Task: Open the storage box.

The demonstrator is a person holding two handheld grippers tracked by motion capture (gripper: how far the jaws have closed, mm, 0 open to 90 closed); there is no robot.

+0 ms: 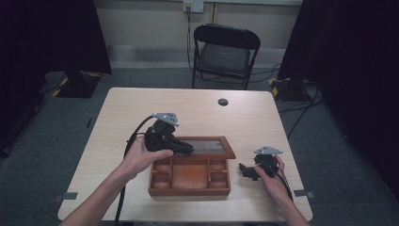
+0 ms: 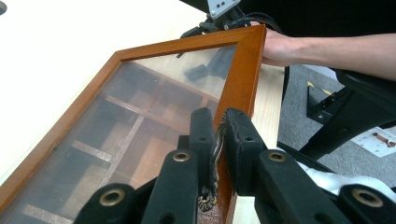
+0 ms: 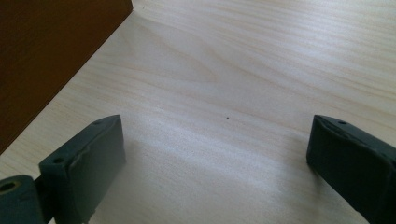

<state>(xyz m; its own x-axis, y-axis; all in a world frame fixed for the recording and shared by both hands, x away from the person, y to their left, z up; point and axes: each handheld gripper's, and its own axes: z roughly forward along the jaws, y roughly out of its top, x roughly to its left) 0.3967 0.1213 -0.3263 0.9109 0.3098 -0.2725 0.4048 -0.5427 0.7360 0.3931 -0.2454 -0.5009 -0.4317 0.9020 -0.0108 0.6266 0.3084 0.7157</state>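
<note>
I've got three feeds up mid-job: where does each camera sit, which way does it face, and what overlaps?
High view: above the person's side, facing forward and down on the table; both forearms, left gripper, right gripper.
Left gripper view: rides the left gripper, facing along the glass lid; jaws shut on its frame; right hand beyond.
Right gripper view: rides the right gripper, facing down at bare tabletop; jaws apart.
Shared: the wooden box.
</note>
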